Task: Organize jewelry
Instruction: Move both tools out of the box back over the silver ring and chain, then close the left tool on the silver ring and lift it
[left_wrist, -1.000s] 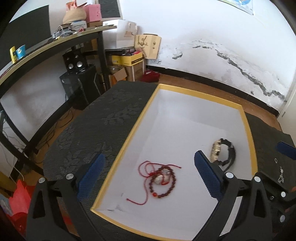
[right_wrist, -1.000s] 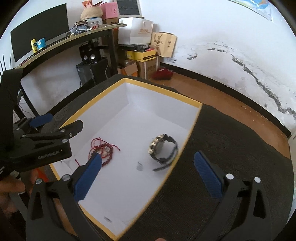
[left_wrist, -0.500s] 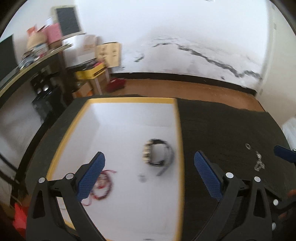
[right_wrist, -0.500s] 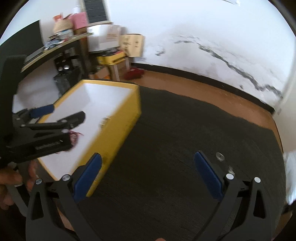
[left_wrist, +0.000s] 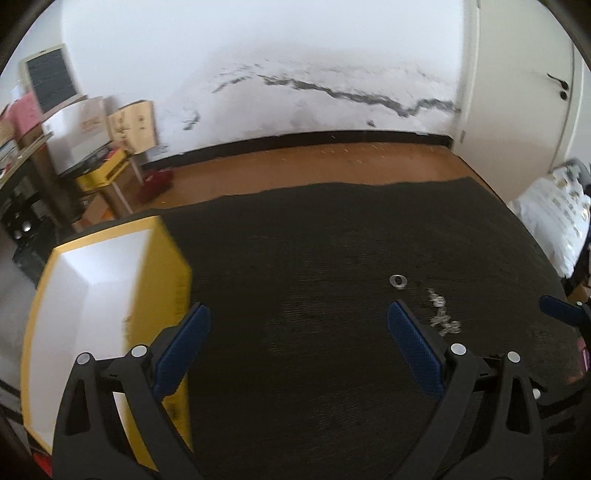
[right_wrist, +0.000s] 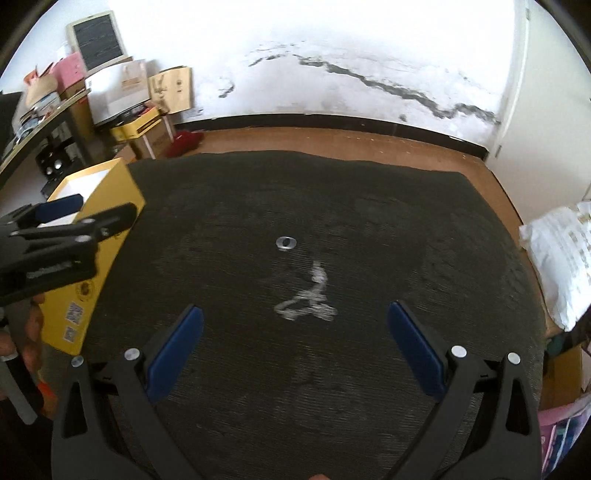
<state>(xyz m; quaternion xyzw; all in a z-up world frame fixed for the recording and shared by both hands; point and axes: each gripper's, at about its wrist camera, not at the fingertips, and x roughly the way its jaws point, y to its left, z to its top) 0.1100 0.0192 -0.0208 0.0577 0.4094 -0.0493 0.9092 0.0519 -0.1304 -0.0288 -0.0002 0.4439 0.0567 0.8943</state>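
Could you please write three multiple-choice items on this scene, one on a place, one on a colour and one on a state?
1. Where does the silver ring lie?
A. inside the box
B. on the dark cloth, beyond the chain
C. between the pads of the left tongs

2. What colour is the outer wall of the box?
A. yellow
B. green
C. red

3. How do the right tongs stand?
A. shut on the chain
B. shut on the ring
C. open, holding nothing

Answers:
1 B: in the right wrist view the ring sits on the dark cloth, farther from the camera than the silver chain.
2 A: the side of the box shows yellow in both views.
3 C: the blue pads stand wide apart with the chain lying on the cloth ahead of them.
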